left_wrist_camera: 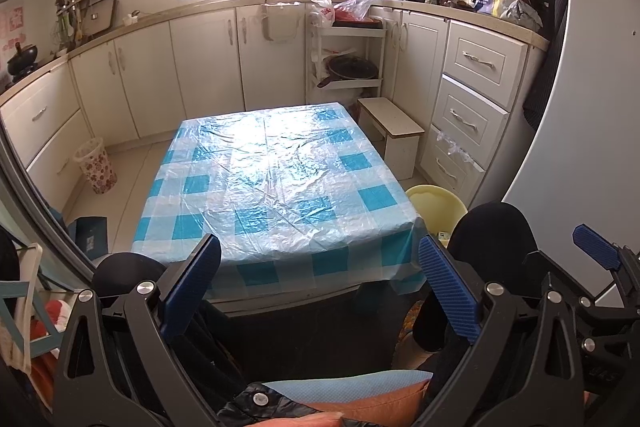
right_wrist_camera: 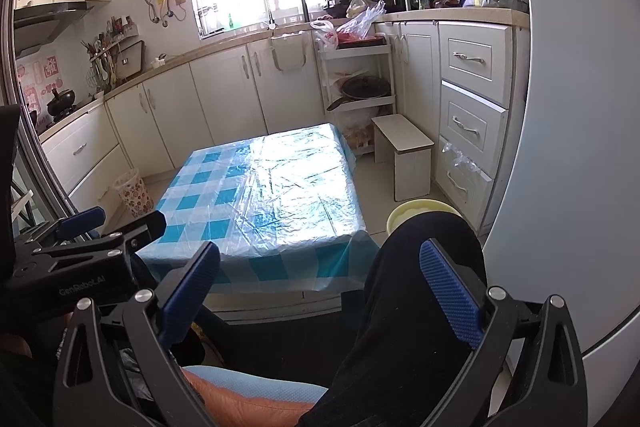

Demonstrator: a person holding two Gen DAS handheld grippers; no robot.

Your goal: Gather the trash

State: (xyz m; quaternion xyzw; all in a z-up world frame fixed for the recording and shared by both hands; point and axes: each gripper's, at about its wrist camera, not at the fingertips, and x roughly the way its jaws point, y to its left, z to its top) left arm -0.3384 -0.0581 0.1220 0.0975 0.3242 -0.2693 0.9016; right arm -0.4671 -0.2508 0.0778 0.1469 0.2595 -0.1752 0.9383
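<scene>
My left gripper is open and empty, held low in front of a low table covered with a blue-checked cloth under clear plastic. My right gripper is open and empty too, just right of the left one; it also shows in the left wrist view, and the left gripper shows in the right wrist view. I see no trash on the tabletop. A yellow bin stands on the floor by the table's right corner, also seen in the right wrist view. A floral wastebasket stands left of the table.
The person's black-clad knees sit under both grippers. A small white stool stands right of the table's far end. White cabinets and drawers ring the room. A shelf rack holds a pan and plastic bags.
</scene>
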